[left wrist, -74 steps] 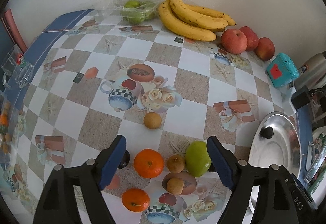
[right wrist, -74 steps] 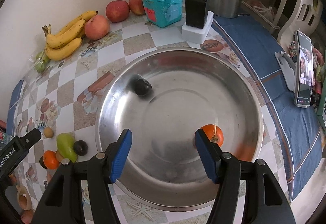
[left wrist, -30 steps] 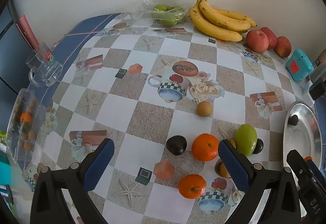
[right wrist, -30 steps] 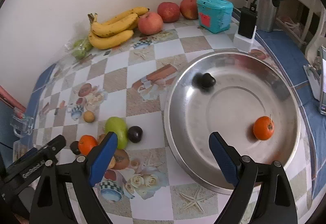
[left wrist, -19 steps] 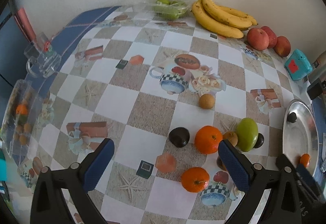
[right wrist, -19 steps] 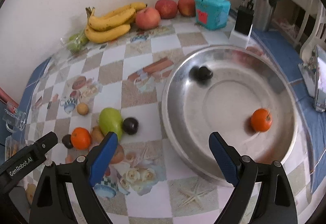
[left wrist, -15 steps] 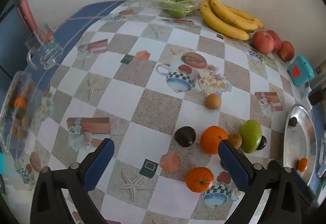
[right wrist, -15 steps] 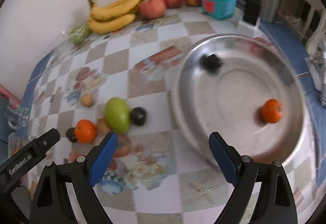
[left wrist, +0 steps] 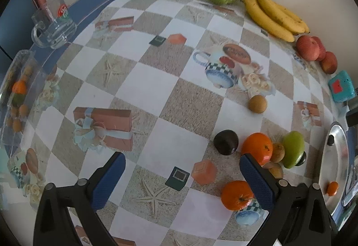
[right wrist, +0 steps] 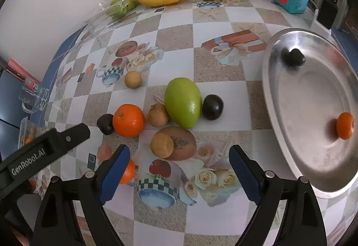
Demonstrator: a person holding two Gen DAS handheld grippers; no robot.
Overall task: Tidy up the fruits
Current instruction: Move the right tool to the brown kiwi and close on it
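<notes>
Two oranges remain on the checked tablecloth (right wrist: 174, 60), one orange (right wrist: 128, 120) well left of the green mango (right wrist: 183, 102), the other orange (right wrist: 128, 171) below-left of it, half hidden by a blue pad. Mango lies flat, long axis running from upper left to lower right in the right wrist view, narrower end toward the lower right. Dark plum (right wrist: 212, 107) touches its right side, small brown fruit (right wrist: 157, 115) its left. Steel tray (right wrist: 279, 94) sits well right of mango, holding a third orange (right wrist: 345, 125) and a dark fruit (right wrist: 295, 57). Right gripper (right wrist: 179, 170) closing, nothing between jaws. Left gripper (left wrist: 182, 181) spread wide, empty, left of mango.
</notes>
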